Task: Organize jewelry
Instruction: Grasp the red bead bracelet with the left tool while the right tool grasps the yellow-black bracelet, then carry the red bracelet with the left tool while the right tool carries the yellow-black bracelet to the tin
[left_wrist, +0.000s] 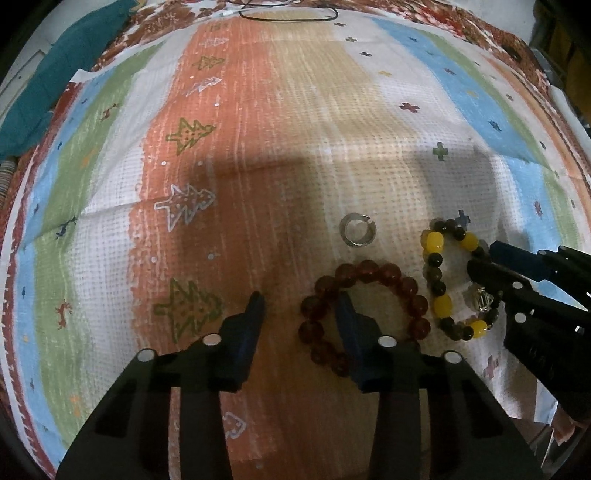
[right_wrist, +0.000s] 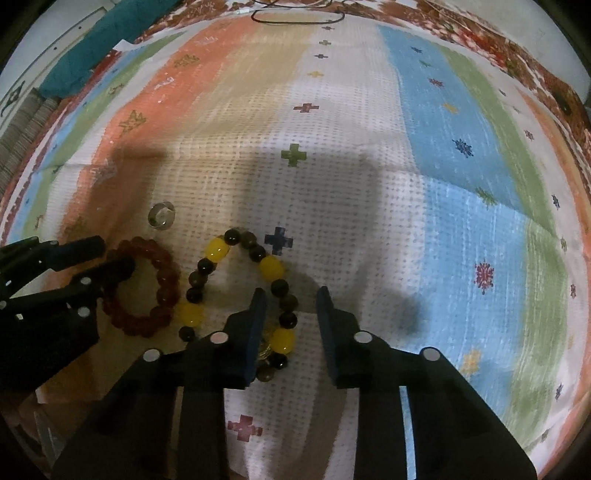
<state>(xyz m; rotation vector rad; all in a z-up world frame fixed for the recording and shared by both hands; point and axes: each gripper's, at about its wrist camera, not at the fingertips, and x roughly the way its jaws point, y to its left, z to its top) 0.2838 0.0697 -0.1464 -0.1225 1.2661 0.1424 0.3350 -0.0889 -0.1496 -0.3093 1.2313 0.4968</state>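
A dark red bead bracelet (left_wrist: 364, 314) lies on the striped cloth. My left gripper (left_wrist: 301, 308) is open; its right finger stands inside the loop and its left finger outside, straddling the bracelet's left side. A yellow and dark bead bracelet (right_wrist: 242, 291) lies to the right of it. My right gripper (right_wrist: 290, 302) is open, its left finger inside that loop, its right finger outside, straddling the right side. A small silver ring (left_wrist: 357, 229) lies just beyond both bracelets. The red bracelet (right_wrist: 144, 286) and ring (right_wrist: 161, 215) also show in the right wrist view.
The colourful striped cloth (left_wrist: 258, 129) covers the whole surface. A black cable (left_wrist: 288, 14) lies at the far edge. A teal cloth (left_wrist: 55, 81) sits at the far left. The left gripper (right_wrist: 74, 273) shows at the left of the right wrist view.
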